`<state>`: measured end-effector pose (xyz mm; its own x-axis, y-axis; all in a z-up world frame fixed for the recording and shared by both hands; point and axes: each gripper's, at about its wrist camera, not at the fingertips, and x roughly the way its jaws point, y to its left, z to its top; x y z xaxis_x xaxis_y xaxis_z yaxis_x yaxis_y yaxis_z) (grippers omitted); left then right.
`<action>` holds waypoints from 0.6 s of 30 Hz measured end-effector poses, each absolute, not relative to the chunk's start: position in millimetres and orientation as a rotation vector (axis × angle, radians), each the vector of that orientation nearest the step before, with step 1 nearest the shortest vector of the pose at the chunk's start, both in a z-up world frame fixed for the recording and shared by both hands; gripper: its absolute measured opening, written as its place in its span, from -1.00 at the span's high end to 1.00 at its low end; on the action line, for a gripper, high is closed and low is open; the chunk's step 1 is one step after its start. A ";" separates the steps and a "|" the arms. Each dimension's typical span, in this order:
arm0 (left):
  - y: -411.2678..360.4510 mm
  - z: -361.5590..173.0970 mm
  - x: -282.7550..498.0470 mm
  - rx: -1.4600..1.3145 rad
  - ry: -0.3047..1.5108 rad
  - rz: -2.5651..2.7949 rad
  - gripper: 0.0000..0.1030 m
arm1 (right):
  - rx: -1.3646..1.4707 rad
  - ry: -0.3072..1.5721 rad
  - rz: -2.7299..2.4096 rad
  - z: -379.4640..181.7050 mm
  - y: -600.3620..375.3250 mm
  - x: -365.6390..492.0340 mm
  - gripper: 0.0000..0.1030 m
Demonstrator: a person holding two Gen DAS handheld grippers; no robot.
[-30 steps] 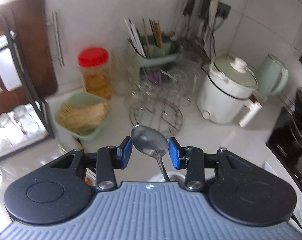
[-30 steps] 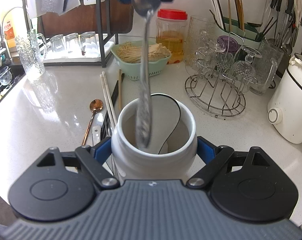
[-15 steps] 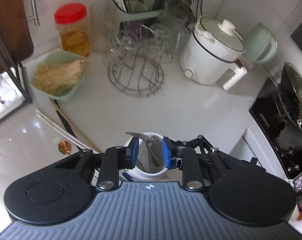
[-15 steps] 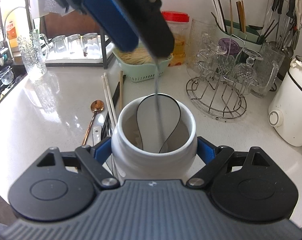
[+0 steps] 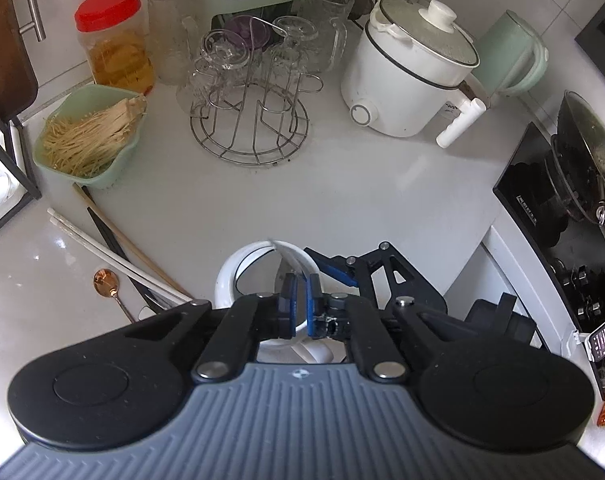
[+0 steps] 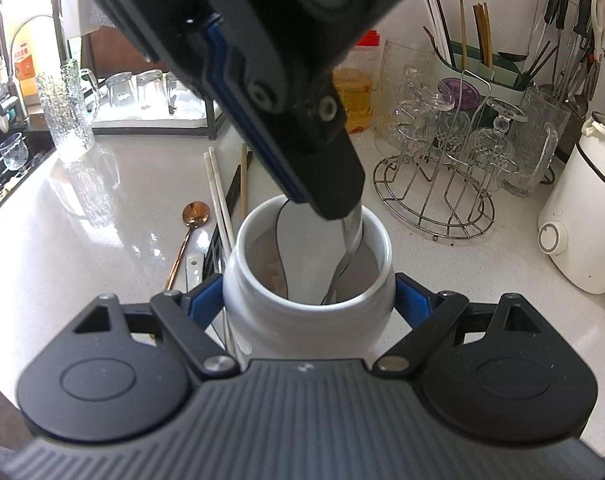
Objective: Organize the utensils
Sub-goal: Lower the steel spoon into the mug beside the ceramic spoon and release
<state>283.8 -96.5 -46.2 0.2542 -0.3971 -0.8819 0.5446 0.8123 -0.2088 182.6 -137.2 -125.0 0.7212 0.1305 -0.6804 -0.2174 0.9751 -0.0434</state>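
Note:
My right gripper (image 6: 308,304) is shut on a white ceramic utensil jar (image 6: 258,312) standing on the counter. My left gripper (image 5: 298,300) points down over the jar (image 5: 226,280) and is shut on a silver spoon (image 6: 348,240), whose handle reaches into the jar beside a white spatula (image 6: 302,264). From the right wrist view the left gripper (image 6: 338,208) hangs just above the jar's mouth. A copper spoon (image 6: 192,220), white chopsticks (image 6: 218,196), dark and wooden chopsticks (image 5: 114,232) lie on the counter left of the jar.
A wire glass rack (image 5: 250,120) with glasses, a green bowl of noodles (image 5: 90,136), a red-lidded jar (image 5: 114,48), a white cooker (image 5: 410,72) and a green kettle (image 5: 510,56) stand behind. A stove (image 5: 562,208) is right. A dish rack (image 6: 142,96) is back left.
My left gripper has tipped downward and lowered the silver spoon handle-first into the jar, closing in on its mouth. The right gripper and jar have stayed still.

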 end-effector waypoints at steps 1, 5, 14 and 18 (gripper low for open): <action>-95.9 -45.7 284.3 0.143 1.148 -0.643 0.90 | -0.124 0.741 0.192 -125.0 -137.2 182.6 -0.77; -95.4 -40.1 283.3 0.140 1.127 -0.657 0.88 | -0.122 0.742 0.192 -125.2 -137.2 183.0 -0.77; -87.4 -30.1 281.1 0.139 1.070 -0.639 0.66 | -0.119 0.739 0.187 -125.9 -137.5 182.1 -0.77; -81.1 -23.8 278.4 0.143 1.018 -0.613 0.38 | -0.120 0.739 0.188 -126.0 -137.6 182.2 -0.76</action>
<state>278.4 -81.1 -23.8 0.3742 -0.4124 -0.8306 0.5415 0.8243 -0.1653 182.2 -137.6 -126.0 0.7237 0.1277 -0.6782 -0.2117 0.9764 -0.0421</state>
